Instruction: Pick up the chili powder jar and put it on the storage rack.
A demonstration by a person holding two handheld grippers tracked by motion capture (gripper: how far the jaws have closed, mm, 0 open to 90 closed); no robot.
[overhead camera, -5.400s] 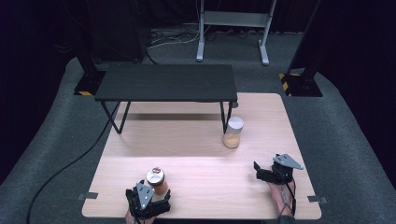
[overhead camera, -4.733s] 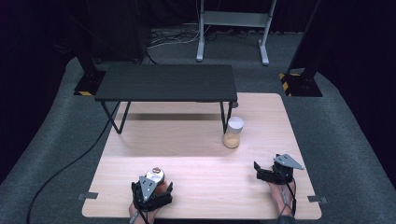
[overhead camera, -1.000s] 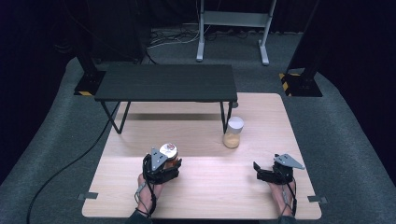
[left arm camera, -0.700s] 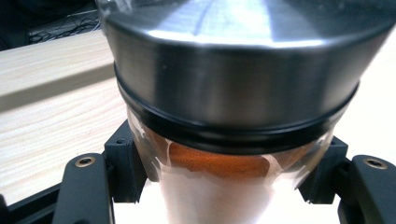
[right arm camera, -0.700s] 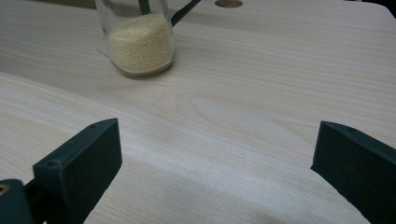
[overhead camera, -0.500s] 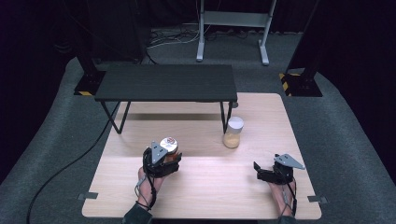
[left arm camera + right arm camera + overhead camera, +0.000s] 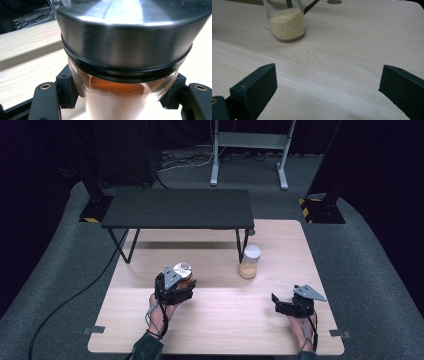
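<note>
The left gripper (image 7: pixel 176 286) clamps a jar (image 7: pixel 182 273) of orange powder just under its steel lid (image 7: pixel 125 32), holding it above the table (image 7: pixel 220 330) at about 9 o'clock from the grain jar (image 7: pixel 249 262). The glass is smooth and the jar looks tilted, so it could slip from the pads or knock the shelf (image 7: pixel 177 209) at 12 o'clock. The right gripper (image 7: pixel 285 304) rests at 4 o'clock, jaws wide and empty. No label or writing is readable.

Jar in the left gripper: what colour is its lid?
Silver metal, above a black ring; the lid shows best in the left gripper view.
</note>
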